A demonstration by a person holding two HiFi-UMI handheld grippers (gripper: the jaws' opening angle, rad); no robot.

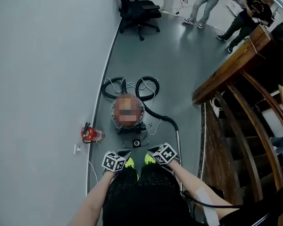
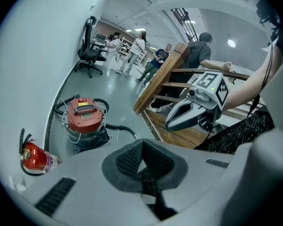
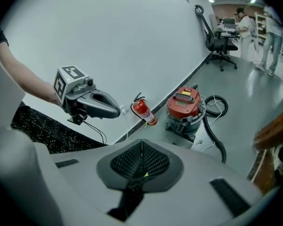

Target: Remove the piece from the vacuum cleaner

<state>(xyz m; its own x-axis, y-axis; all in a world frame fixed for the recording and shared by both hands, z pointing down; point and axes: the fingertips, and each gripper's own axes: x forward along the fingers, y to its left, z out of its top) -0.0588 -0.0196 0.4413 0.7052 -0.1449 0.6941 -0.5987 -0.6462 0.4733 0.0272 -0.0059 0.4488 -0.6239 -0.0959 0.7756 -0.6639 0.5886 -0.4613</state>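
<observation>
To my right I see the wooden staircase [image 1: 231, 65]. The red-topped vacuum cleaner [image 2: 86, 119] stands on the grey floor by the curved wall, ahead of both claws and touched by neither. Its black hose [image 1: 146, 84] is coiled behind it. My left gripper [image 2: 142, 145] and right gripper [image 3: 141, 147] are both clenched on nothing, side by side. A fire extinguisher [image 1: 90, 134] lies against the wall.

An open-plan office is suggested by a swivel office chair [image 1: 137, 9], a smooth grey floor [image 1: 179, 60], a wooden staircase [image 1: 236, 121] and a fire extinguisher [image 1: 89, 134].
</observation>
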